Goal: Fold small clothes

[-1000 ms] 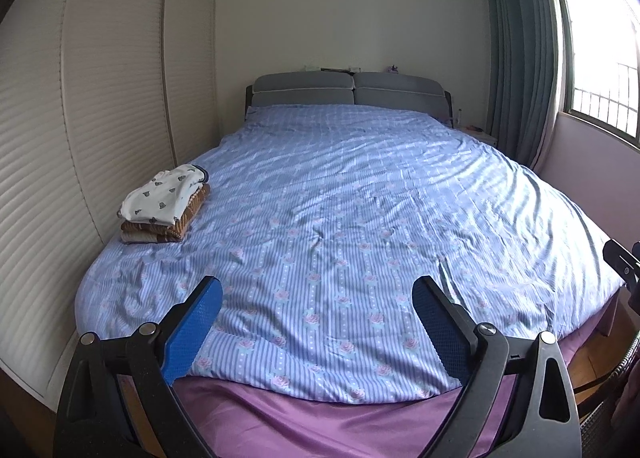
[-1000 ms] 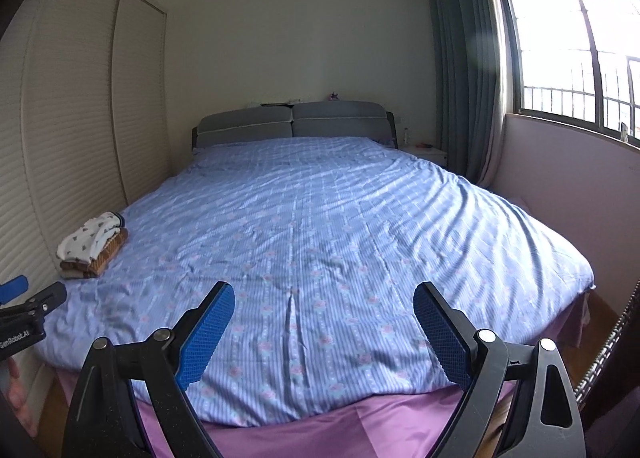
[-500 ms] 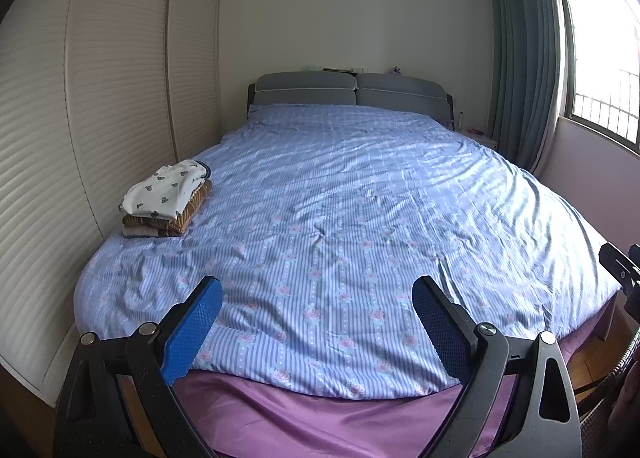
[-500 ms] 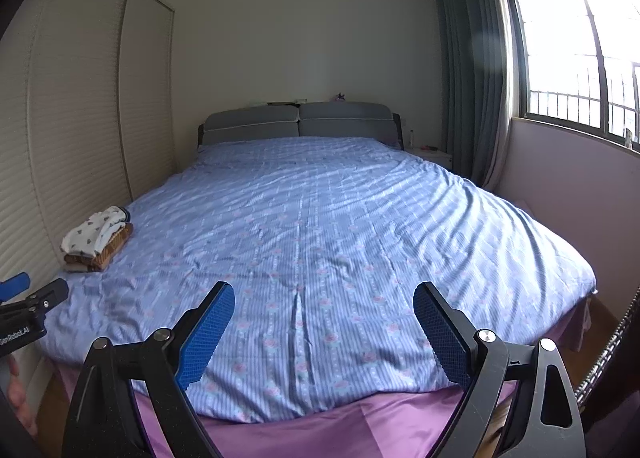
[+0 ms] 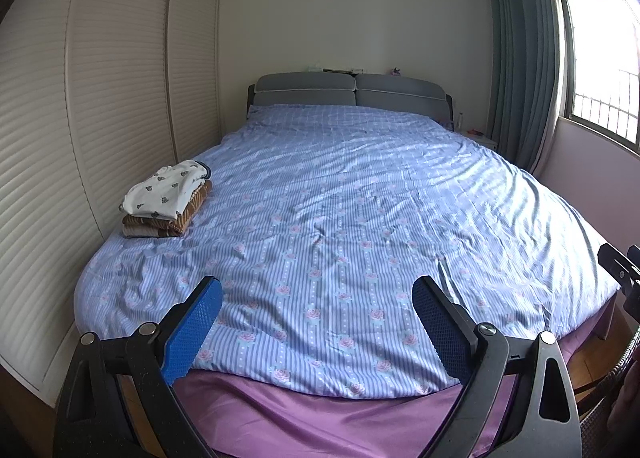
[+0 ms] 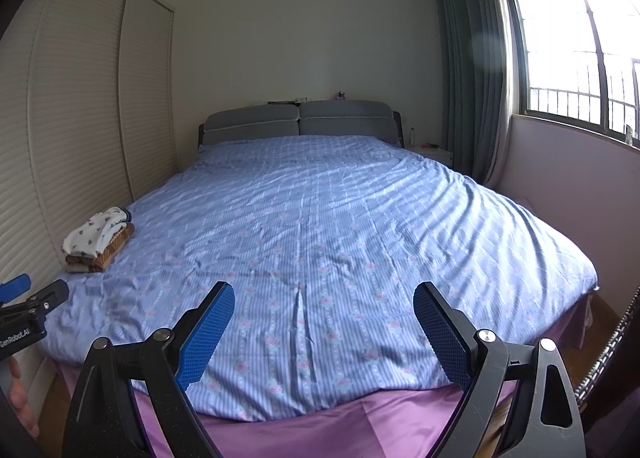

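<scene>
A stack of folded small clothes (image 5: 168,200), white patterned on top and brown striped below, lies on the left edge of the bed; it also shows in the right wrist view (image 6: 98,240). My left gripper (image 5: 318,290) is open and empty, held at the foot of the bed. My right gripper (image 6: 324,294) is open and empty, also at the foot of the bed. The left gripper's tip shows at the left edge of the right wrist view (image 6: 24,298).
The bed's blue striped cover (image 5: 360,198) hangs over a purple sheet (image 5: 320,414). White louvered wardrobe doors (image 5: 80,118) run along the left. A window (image 6: 580,58) and grey curtain (image 6: 468,78) stand on the right. A grey headboard (image 5: 348,92) stands at the far end.
Both grippers have pulled back and risen slightly from the bed, so more wall and purple sheet show. The jaws stay open. The stack has not moved.
</scene>
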`<state>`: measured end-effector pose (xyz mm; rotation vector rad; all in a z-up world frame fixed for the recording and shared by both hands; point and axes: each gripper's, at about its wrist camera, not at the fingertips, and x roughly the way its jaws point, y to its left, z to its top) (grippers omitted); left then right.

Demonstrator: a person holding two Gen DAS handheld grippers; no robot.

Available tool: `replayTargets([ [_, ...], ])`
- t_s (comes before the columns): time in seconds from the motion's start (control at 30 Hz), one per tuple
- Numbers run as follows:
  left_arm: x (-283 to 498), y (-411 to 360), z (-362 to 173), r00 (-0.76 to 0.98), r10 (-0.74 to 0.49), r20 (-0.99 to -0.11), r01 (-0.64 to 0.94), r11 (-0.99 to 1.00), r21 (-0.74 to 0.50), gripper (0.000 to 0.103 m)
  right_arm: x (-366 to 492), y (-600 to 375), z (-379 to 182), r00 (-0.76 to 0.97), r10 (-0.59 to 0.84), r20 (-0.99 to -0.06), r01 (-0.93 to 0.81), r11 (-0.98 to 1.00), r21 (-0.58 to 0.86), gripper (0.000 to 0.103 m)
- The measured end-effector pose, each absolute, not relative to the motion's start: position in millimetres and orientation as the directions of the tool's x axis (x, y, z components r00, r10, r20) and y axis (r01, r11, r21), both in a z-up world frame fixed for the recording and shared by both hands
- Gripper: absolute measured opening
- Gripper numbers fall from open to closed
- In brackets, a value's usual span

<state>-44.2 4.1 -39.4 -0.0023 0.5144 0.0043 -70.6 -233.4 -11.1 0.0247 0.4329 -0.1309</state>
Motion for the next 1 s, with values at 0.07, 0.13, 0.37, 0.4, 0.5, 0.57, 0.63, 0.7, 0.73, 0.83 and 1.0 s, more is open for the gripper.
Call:
replayTargets([
  [0.07,-43.8,3.9,-39.5,0.87,0.003,-0.492,-0.004,1.0,0.0,0.097,-70.6,-233.1,-11.2,0.9,-0.121,-0.42,0.131,0.991,-0.004,0.092],
  [0.13,-45.3,4.0,-39.3,0.871,0.003,-0.492,-0.003,1.0,0.001,0.097,-70.5,-232.9,-11.4,0.899,-0.121,-0.42,0.131,0.991,-0.004,0.092],
  [0.37,-44.1,3.8,-40.0,0.87,0.004,-0.493,-0.004,1.0,0.0,0.098,-70.8,-231.5,-11.9,0.899,-0.12,-0.422,0.132,0.991,-0.001,0.092],
  [0.4,-44.5,3.8,-40.0,0.87,0.004,-0.494,-0.004,1.0,0.0,0.098,-70.7,-232.1,-11.9,0.899,-0.119,-0.422,0.131,0.991,0.0,0.092],
  [0.5,-44.4,4.0,-40.1,0.87,0.006,-0.494,-0.007,1.0,0.0,0.098,-70.8,-230.7,-12.4,0.898,-0.118,-0.425,0.131,0.991,0.002,0.092],
  [0.57,-43.8,4.1,-40.0,0.869,0.005,-0.495,-0.006,1.0,0.0,0.098,-71.1,-229.0,-12.8,0.897,-0.117,-0.426,0.131,0.991,0.004,0.092],
  [0.63,-44.0,4.0,-40.0,0.869,0.005,-0.495,-0.006,1.0,0.0,0.098,-70.1,-228.6,-12.8,0.896,-0.117,-0.428,0.131,0.991,0.005,0.092],
  [0.7,-43.8,3.9,-40.0,0.869,0.005,-0.494,-0.006,1.0,0.0,0.098,-69.8,-228.3,-12.9,0.896,-0.116,-0.429,0.131,0.991,0.006,0.092],
  [0.73,-44.1,3.9,-40.1,0.869,0.006,-0.494,-0.006,1.0,0.0,0.098,-70.0,-227.6,-13.4,0.895,-0.115,-0.43,0.131,0.991,0.007,0.092],
  [0.83,-44.4,3.6,-40.2,0.869,0.005,-0.495,-0.005,1.0,0.0,0.098,-70.3,-225.9,-13.8,0.895,-0.114,-0.43,0.131,0.991,0.009,0.092],
  [1.0,-43.4,3.4,-39.9,0.869,0.009,-0.495,-0.009,1.0,0.003,0.098,-70.3,-226.2,-14.3,0.895,-0.115,-0.43,0.132,0.991,0.01,0.092],
])
